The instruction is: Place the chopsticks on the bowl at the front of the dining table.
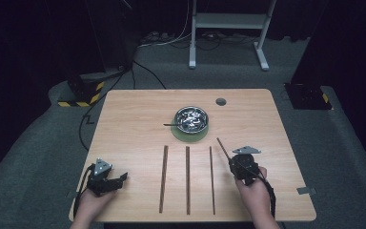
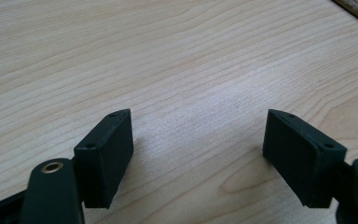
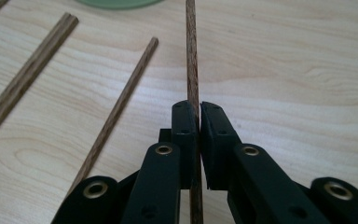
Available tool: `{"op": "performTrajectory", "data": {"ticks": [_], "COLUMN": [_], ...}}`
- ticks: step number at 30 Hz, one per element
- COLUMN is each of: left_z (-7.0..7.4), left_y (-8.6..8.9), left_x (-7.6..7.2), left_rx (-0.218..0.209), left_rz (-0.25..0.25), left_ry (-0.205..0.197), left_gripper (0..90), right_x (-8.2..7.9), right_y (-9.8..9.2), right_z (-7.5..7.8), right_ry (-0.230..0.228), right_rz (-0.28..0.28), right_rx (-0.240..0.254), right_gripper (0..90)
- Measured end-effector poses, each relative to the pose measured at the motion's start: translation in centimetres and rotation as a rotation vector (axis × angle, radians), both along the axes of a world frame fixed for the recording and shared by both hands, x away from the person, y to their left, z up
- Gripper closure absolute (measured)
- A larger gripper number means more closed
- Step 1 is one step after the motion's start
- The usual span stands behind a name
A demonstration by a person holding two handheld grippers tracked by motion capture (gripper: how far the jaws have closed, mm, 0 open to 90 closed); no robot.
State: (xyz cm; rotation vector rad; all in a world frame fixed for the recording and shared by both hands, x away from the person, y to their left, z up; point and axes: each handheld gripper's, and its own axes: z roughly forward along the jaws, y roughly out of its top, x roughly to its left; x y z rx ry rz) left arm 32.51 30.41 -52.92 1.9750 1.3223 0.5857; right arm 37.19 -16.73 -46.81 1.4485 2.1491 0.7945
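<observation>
The right hand-held gripper (image 3: pixel 199 116) is clamping one wooden stick (image 3: pixel 192 60) just off the desk (image 1: pixel 124 124), the left hand-held gripper (image 2: pixel 198 149) is resting wide open, three sticks (image 1: pixel 187 179) are lying untouched.

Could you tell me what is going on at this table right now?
A person is working with two hand-held grippers at a wooden table. The right gripper has its jaws shut on a thin wooden stick, which points toward the metal bowl on its green coaster. Three more sticks lie side by side in front of the person. The left gripper rests open over bare wood, holding nothing.
</observation>
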Motion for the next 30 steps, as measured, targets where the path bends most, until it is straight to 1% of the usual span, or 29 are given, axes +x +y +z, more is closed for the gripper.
{"op": "performTrajectory", "data": {"ticks": [2,4,5,6,7,9,11,14,16,22,23,24,30], "left_z": [0.0,0.0,0.0,0.0,0.0,0.0,0.0,0.0,0.0,0.0,0.0,0.0,0.0], "left_y": [0.0,0.0,0.0,0.0,0.0,0.0,0.0,0.0,0.0,0.0,0.0,0.0,0.0], "left_x": [0.0,0.0,0.0,0.0,0.0,0.0,-0.1,-0.1,-0.1,0.0,0.0,0.0,0.0], "left_rx": [-0.006,-0.006,-0.006,-0.006,-0.006,-0.006,-0.006,-0.006,-0.006,-0.008,-0.008,-0.008,-0.006], "left_rz": [0.001,-0.001,0.0,0.0,0.0,-0.001,-0.001,-0.001,-0.001,-0.004,-0.004,-0.004,-0.007], "left_ry": [-0.002,-0.002,-0.002,-0.002,-0.002,-0.002,-0.002,-0.002,-0.002,-0.003,-0.003,-0.003,-0.002], "left_gripper": [24.4,24.5,24.5,24.4,24.4,24.4,24.5,24.5,24.5,24.5,24.5,24.5,24.4], "right_x": [0.1,0.2,0.4,0.4,0.6,0.7,1.1,1.3,1.7,2.5,2.7,3.1,4.3], "right_y": [0.1,0.2,0.4,0.4,0.6,0.6,1.1,1.5,2.2,3.1,3.3,3.6,4.7], "right_z": [0.2,0.6,1.1,1.1,1.5,1.7,2.2,2.5,2.9,3.3,3.4,3.4,3.6], "right_ry": [0.0,-0.016,-0.026,-0.026,-0.036,-0.041,-0.039,-0.052,-0.066,-0.083,-0.08,-0.088,-0.088], "right_rz": [-0.002,0.004,0.007,0.007,0.012,0.016,0.025,0.036,0.041,0.049,0.051,0.047,0.051], "right_rx": [0.005,0.001,0.005,0.005,0.009,0.011,0.024,0.029,0.039,0.044,0.046,0.055,0.059], "right_gripper": [84.5,84.5,84.5,84.5,84.5,84.5,84.5,84.5,84.5,84.5,84.5,84.5,84.5]}}
